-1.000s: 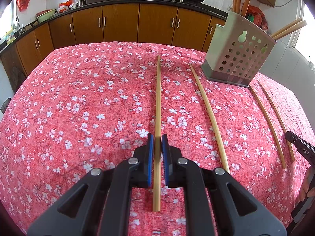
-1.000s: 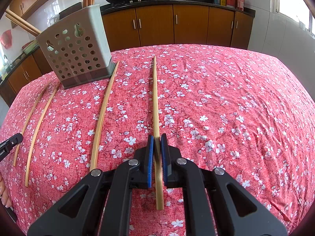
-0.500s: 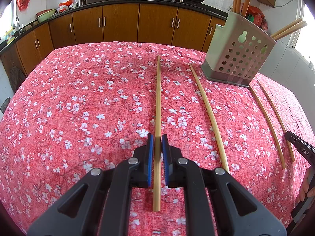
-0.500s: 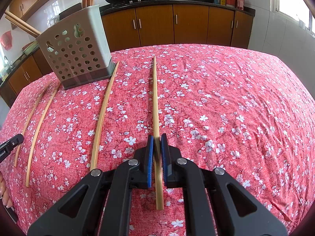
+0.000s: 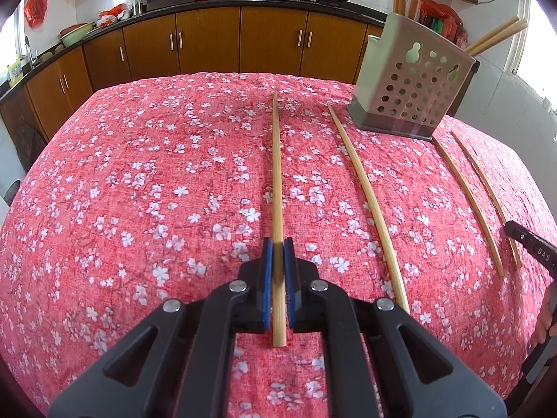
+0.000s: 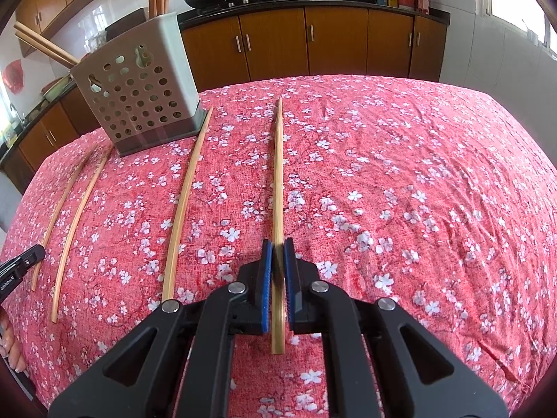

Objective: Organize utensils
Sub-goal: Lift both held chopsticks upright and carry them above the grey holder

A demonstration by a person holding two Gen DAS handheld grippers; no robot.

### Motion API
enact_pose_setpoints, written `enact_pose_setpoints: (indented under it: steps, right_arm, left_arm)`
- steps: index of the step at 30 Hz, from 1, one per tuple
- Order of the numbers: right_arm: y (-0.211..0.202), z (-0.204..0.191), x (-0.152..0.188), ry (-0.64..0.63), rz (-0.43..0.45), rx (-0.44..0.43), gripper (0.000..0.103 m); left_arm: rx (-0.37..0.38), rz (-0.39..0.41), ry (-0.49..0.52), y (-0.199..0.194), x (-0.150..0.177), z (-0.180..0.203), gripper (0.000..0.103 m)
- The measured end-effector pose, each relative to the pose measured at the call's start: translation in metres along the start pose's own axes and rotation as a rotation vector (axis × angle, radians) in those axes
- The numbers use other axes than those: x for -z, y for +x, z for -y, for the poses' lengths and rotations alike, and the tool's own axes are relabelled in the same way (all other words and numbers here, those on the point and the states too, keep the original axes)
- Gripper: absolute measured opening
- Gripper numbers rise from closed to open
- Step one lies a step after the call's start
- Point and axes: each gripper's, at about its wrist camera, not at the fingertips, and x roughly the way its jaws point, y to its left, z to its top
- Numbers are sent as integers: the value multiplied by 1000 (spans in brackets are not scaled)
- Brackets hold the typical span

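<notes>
Each tool, left (image 5: 278,244) and right (image 6: 278,244), is clamped near the thick end of its own chopstick (image 5: 276,188) (image 6: 278,181) on the cloth-covered counter (image 5: 139,181), ready to lift toward the holder (image 5: 410,83).

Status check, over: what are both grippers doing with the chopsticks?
Left gripper shut on a chopstick. Right gripper shut on another chopstick. Holder ahead, nothing blocking.

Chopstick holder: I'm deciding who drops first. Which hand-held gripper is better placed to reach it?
Right, narrowly. Left hand-held gripper grips its chopstick, right hand-held gripper grips the other chopstick; the chopstick holder looks slightly larger, nearer, in the right view.
</notes>
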Motion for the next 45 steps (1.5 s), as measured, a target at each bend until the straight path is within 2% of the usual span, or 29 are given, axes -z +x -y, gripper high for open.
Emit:
enact_pose_setpoints:
  steps: [5,10,16,22,29,37,45]
  right_arm:
    - [-33,2,-6,5,96,-14,8]
    - [-56,1,-15,3,156,-17,8]
    - [-68,0,-24,11,196,-22,8]
    - [-96,1,-43,32,316,-51,8]
    - [-111,6,-55,56,373,-71,8]
    - [-133,-3,-78,39,448,-87,8]
    - [-167,-19,-107,9,545,-160,8]
  left_arm:
    - [16,61,-6,-25,-3,-3,8]
    - [32,142,-22,-53,-13,-7,8]
    - [39,194,-28,-70,-23,-5,8]
    - [51,281,-32,-99,-40,-3,8]
    - [52,356,-43,-124,-55,-5,8]
    - [63,415,-1,-147,-76,3,7]
    - [118,490,37,-175,-104,22,7]
